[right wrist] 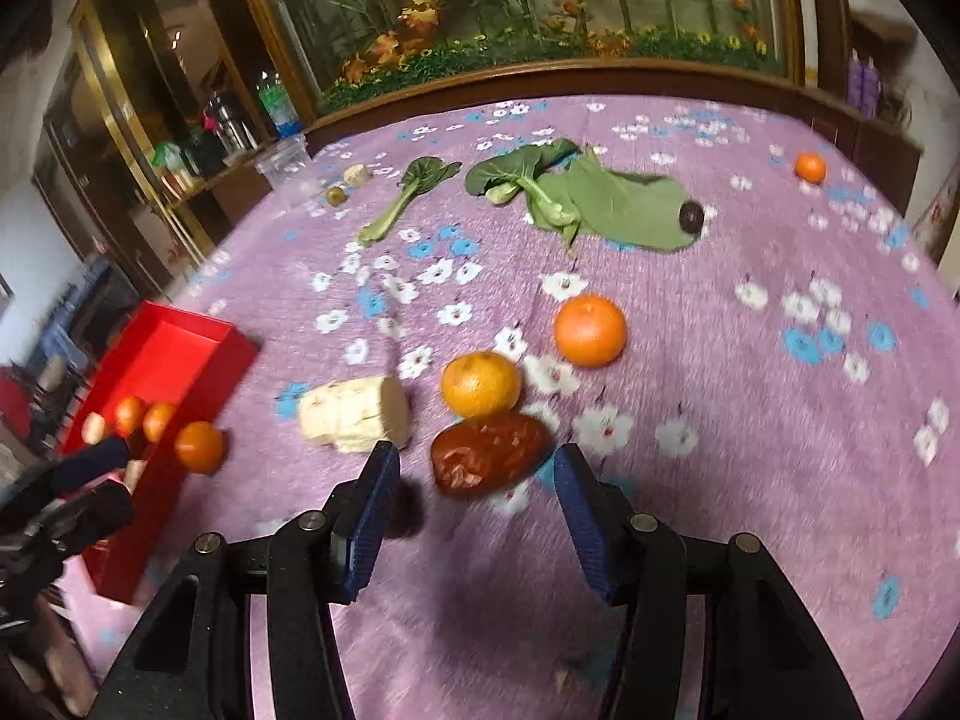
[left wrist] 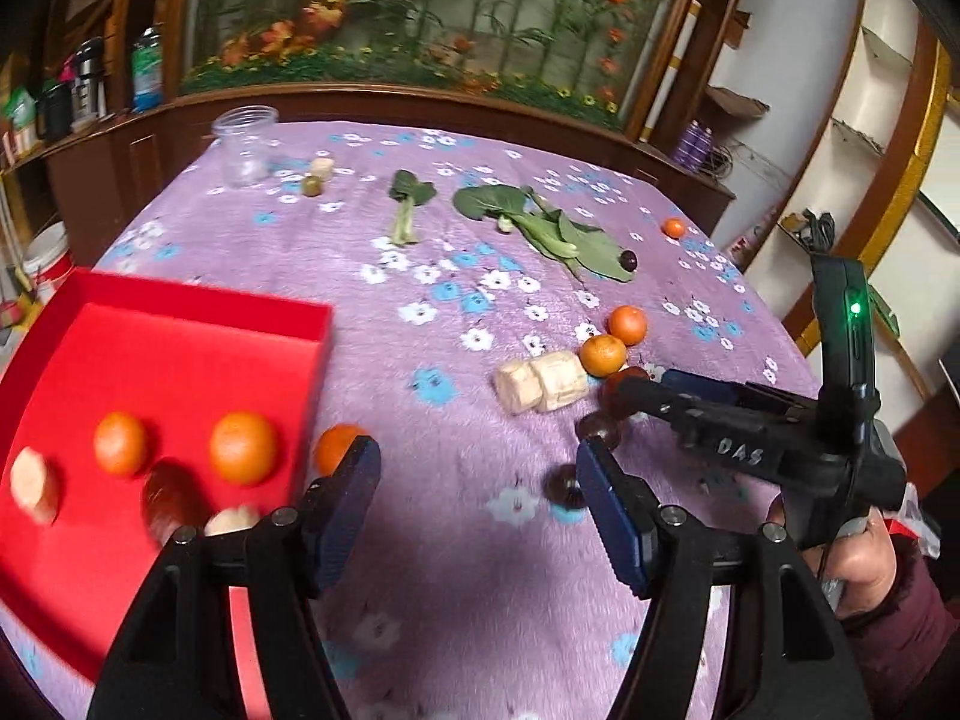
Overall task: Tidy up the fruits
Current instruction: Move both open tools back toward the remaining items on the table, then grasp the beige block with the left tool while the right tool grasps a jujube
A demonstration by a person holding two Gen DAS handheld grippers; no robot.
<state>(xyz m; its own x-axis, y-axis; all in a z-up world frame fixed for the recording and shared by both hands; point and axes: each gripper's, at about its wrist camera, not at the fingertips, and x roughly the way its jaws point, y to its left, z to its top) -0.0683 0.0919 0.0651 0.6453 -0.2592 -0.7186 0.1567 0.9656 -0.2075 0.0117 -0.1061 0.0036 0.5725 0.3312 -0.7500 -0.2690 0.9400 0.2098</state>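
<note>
A red tray sits at the left and holds two oranges, a red date and pale fruit pieces. My left gripper is open and empty over the cloth beside the tray. An orange lies just outside the tray wall. My right gripper is open, with a red date on the cloth between its fingertips. Two oranges and a pale banana chunk lie just beyond it. The right gripper also shows in the left wrist view.
Leafy greens lie at the table's middle back with a dark fruit. A small orange sits far right. A clear jar, a green fruit and a pale piece are at the back left. Dark dates lie near my left gripper.
</note>
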